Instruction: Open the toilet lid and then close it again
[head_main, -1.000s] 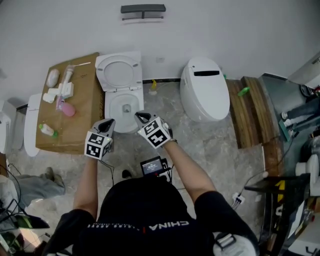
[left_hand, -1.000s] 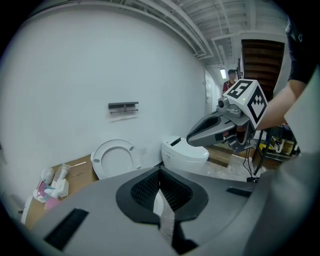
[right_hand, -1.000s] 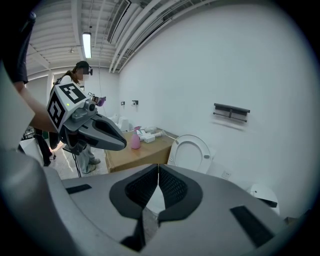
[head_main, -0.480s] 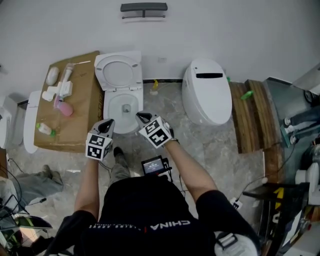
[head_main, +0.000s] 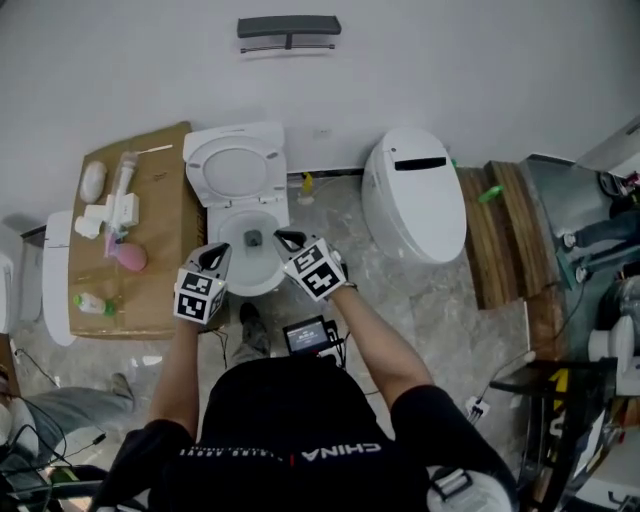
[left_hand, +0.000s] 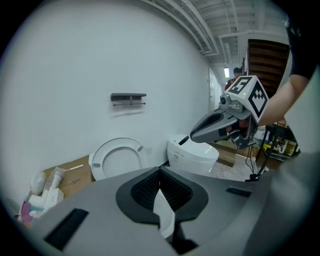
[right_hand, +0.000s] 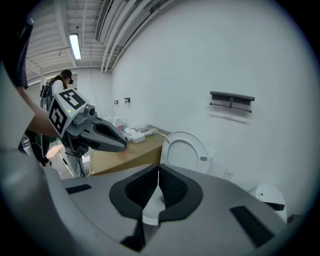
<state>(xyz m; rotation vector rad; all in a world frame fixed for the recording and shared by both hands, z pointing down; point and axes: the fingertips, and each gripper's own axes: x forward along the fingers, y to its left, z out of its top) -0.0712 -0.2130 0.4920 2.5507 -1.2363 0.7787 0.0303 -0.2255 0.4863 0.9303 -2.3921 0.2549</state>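
A white toilet stands against the wall with its lid (head_main: 235, 165) and seat raised, leaving the bowl (head_main: 262, 278) open. My left gripper (head_main: 218, 252) hovers over the bowl's front left rim, shut and empty. My right gripper (head_main: 284, 238) is over the front right rim, also shut with nothing in it. In the left gripper view the raised lid (left_hand: 120, 159) shows beyond my shut jaws, with the right gripper (left_hand: 200, 134) at the upper right. In the right gripper view the lid (right_hand: 186, 151) is straight ahead and the left gripper (right_hand: 112, 143) is at the left.
A cardboard box (head_main: 165, 235) with toiletries sits left of the toilet. A second, closed white toilet (head_main: 415, 195) stands to the right, with wooden planks (head_main: 500, 230) beyond it. A dark shelf (head_main: 288, 28) hangs on the wall. Cables and gear lie on the floor at right.
Both grippers have moved forward together, from in front of the bowl to over its front rim. The person has stepped closer to the toilet. Both jaws stay shut.
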